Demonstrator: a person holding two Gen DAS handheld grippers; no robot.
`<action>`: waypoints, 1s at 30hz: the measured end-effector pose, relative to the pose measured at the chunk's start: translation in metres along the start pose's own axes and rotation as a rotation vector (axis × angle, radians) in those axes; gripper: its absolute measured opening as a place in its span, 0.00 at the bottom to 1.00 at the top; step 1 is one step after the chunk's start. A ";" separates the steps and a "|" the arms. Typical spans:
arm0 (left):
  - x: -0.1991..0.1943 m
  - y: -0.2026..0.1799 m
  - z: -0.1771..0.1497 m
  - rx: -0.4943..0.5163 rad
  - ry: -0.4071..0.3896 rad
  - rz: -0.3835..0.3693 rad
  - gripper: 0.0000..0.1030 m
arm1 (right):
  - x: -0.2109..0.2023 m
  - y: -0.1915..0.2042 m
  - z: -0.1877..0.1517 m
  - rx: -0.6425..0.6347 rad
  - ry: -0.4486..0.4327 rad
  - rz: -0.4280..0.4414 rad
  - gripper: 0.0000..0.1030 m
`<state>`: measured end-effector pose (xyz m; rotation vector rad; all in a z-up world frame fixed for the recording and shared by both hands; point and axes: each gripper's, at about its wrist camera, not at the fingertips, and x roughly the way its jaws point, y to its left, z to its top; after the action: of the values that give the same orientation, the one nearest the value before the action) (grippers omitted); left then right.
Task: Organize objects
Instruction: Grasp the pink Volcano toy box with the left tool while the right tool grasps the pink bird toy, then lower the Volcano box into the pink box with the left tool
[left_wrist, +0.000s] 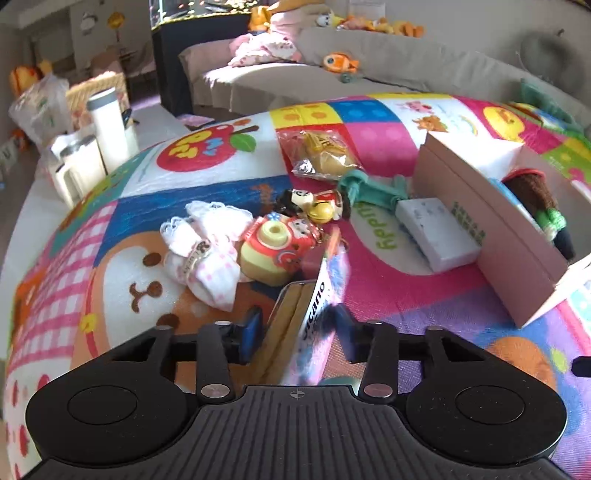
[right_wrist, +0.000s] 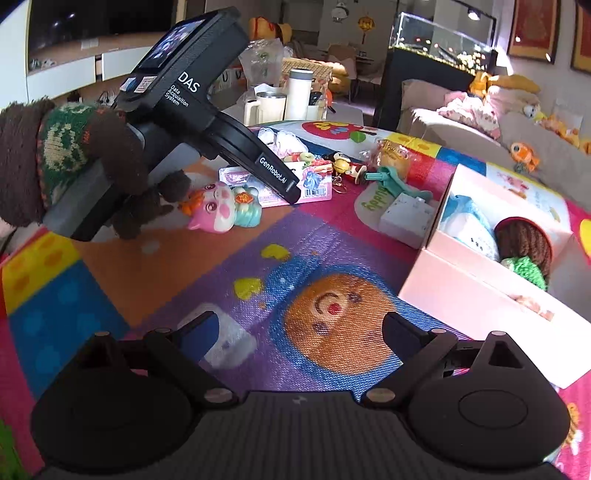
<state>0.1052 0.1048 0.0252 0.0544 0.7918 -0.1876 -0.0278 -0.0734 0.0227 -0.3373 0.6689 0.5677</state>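
The left fingers pinch a flat printed packet, which stands on edge between the blue pads and reaches forward toward the heap of toys. The right fingers are spread wide with nothing between them, over a bare stretch of the colourful play mat on the tabletop.

Only the right wrist view shows the left device from outside: a gloved hand grips its handle, and its nose points down at a flat pink packet. Just beside it lies a pink cat figure, which the left view does not show. The left view alone shows a lacy pink-checked cloth touching a red and yellow toy, both just ahead of the held packet.

Both views show the pink cardboard box to the right, with a brown knitted thing inside, a white box against its wall, and a teal figure beyond.
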 end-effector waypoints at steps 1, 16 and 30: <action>-0.005 0.005 -0.002 -0.038 -0.003 -0.027 0.27 | -0.001 -0.002 0.000 0.004 -0.001 0.006 0.93; -0.085 0.051 -0.081 -0.218 -0.006 -0.055 0.26 | 0.041 0.031 0.049 0.031 -0.001 0.091 0.90; -0.083 0.007 -0.080 -0.142 0.014 -0.059 0.26 | -0.020 -0.017 0.003 0.101 0.053 0.058 0.40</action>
<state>-0.0065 0.1338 0.0276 -0.1019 0.8197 -0.1860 -0.0290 -0.0933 0.0403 -0.2399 0.7576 0.5794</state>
